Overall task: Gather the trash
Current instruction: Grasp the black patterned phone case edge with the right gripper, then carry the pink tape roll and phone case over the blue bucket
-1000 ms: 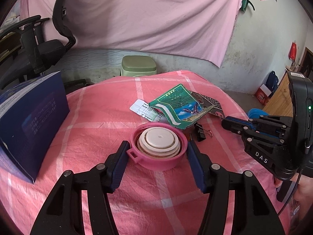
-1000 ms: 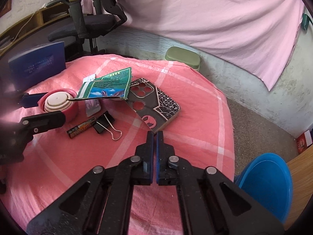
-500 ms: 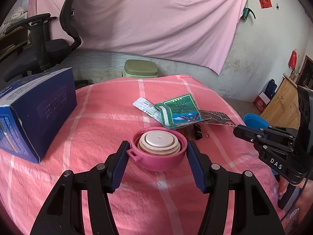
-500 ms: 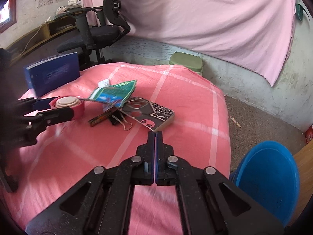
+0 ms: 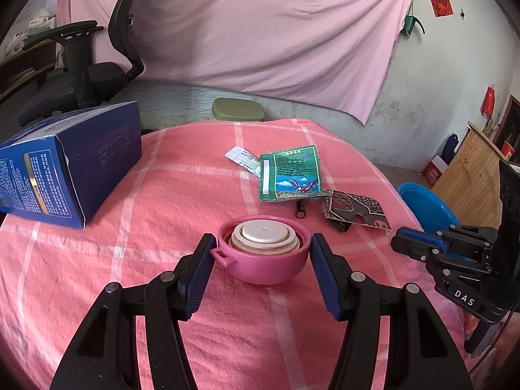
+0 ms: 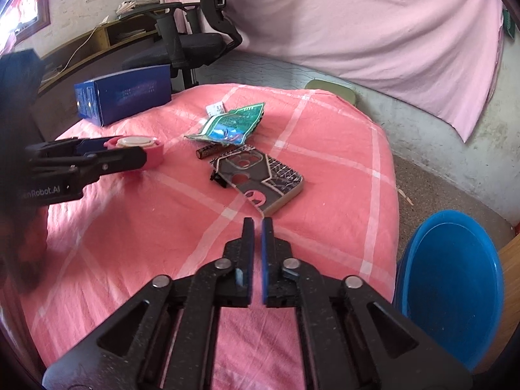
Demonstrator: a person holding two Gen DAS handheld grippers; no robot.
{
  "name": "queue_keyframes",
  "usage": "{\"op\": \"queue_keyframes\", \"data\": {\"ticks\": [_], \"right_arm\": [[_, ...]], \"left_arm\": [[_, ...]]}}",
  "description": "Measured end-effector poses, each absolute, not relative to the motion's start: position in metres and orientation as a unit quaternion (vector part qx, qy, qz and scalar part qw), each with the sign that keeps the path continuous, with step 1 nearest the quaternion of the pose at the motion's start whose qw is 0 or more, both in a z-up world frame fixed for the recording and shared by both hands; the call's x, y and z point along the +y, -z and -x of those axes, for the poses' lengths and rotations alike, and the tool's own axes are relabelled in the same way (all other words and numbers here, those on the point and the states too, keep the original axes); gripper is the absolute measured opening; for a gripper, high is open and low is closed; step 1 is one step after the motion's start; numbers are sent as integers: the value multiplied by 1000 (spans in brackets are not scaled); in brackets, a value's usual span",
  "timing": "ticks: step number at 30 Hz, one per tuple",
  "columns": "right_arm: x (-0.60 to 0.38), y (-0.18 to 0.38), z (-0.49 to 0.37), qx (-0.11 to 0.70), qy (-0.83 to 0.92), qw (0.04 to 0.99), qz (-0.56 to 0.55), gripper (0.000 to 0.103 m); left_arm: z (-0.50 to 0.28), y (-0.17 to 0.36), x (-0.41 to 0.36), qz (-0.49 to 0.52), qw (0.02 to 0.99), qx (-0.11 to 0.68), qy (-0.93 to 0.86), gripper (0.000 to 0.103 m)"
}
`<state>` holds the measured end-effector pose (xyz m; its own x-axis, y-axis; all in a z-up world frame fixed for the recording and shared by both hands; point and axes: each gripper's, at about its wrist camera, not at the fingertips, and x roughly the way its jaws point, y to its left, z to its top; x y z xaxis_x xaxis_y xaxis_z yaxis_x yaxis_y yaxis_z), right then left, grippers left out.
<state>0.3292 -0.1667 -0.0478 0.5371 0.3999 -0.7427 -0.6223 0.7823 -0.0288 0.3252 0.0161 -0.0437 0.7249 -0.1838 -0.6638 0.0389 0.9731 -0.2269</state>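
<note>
Trash like the green wrapper (image 6: pixel 232 123) lies far on the desk (image 6: pixel 325 149); your right gripper (image 6: pixel 257 224) just opened slightly, empty, left gripper (image 5: pixel 263 253) hugs the pink cup (image 5: pixel 263 256), which may tip.

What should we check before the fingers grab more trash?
1. Pink cup held between the left gripper fingers: ok.
2. Right gripper free: ok. Its fingers have just been opening, with nothing between them.
3. Green wrapper uncovered on top: ok.
4. Battery clear to grab: not ok, one end is tucked under the wrapper.
5. Blue bin open beside the table: ok.
</note>
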Motion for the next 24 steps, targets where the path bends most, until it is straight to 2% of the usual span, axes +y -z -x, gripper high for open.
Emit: {"op": "queue_keyframes", "data": {"ticks": [1, 3, 6, 10, 14, 16, 17, 19, 21, 24], "right_arm": [[-166, 48, -331, 380, -291, 866, 146, 51], [-163, 48, -333, 375, -291, 868, 147, 67], [-153, 50, -333, 367, -276, 871, 176, 72], [-136, 60, -339, 370, -255, 865, 224, 71], [-130, 61, -338, 355, -235, 869, 252, 66], [-130, 61, -336, 350, -228, 871, 258, 43], [-131, 61, -335, 347, -226, 873, 259, 41], [-132, 60, -334, 344, -225, 874, 258, 30], [-133, 59, -332, 338, -224, 877, 258, 26], [-135, 55, -327, 320, -220, 885, 256, 25]], "left_arm": [[-325, 44, 17, 101, 923, 366, 59, 53], [-325, 44, 20, 103, 923, 366, 58, 53], [-326, 44, 24, 107, 922, 367, 61, 53], [-327, 44, 26, 108, 922, 367, 62, 53], [-328, 44, 25, 110, 922, 366, 62, 53], [-327, 44, 23, 109, 923, 364, 61, 53], [-326, 44, 22, 108, 924, 363, 61, 53], [-325, 44, 21, 105, 925, 360, 59, 53], [-323, 43, 21, 105, 926, 357, 58, 53], [-319, 40, 18, 104, 930, 348, 54, 53]]}}
